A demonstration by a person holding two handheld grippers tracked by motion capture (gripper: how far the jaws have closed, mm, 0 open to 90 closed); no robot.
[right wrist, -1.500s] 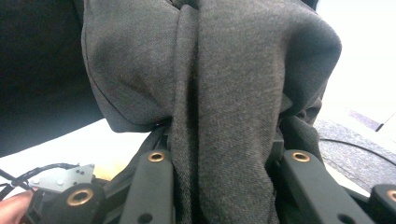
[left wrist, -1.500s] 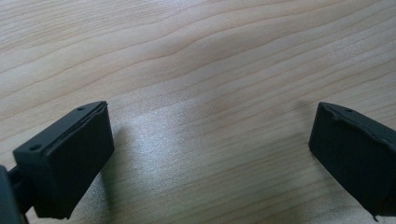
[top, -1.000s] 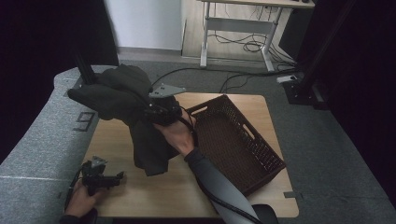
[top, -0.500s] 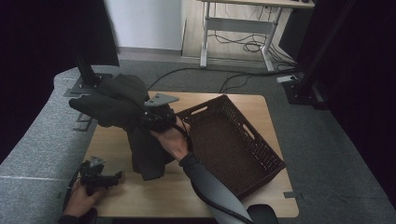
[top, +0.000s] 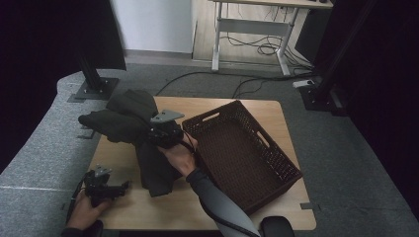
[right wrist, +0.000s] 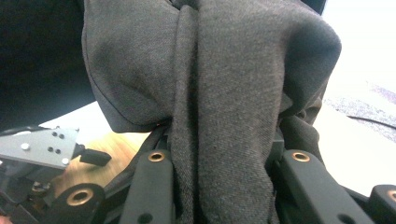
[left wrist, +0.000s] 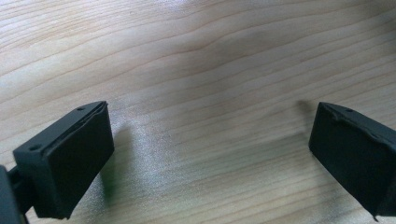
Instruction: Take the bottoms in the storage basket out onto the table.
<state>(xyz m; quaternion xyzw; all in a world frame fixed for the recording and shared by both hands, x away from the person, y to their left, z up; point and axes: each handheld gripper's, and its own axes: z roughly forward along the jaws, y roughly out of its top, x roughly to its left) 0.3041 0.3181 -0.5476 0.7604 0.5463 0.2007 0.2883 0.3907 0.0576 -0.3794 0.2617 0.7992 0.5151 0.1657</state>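
A dark grey garment (top: 129, 129) hangs bunched over the left part of the wooden table (top: 237, 109), its lower end draping down to the tabletop. My right gripper (top: 159, 134) is shut on a thick fold of that garment (right wrist: 219, 116), and cloth is wedged between its two black jaws in the right gripper view. My left gripper (top: 116, 187) rests at the table's front left corner in a hand. Its jaws stand wide apart over bare wood (left wrist: 205, 93) with nothing between them; the left gripper (left wrist: 210, 154) is open.
A dark brown wicker basket (top: 276, 153) with handle slots lies on the right half of the table, empty. A grey padded surface (top: 39, 148) borders the table on the left. A black stand base (top: 94, 89) and a desk frame with cables stand farther back.
My right gripper has sunk toward the table with the garment, whose lower end now lies more on the wood. The left gripper has stayed put.
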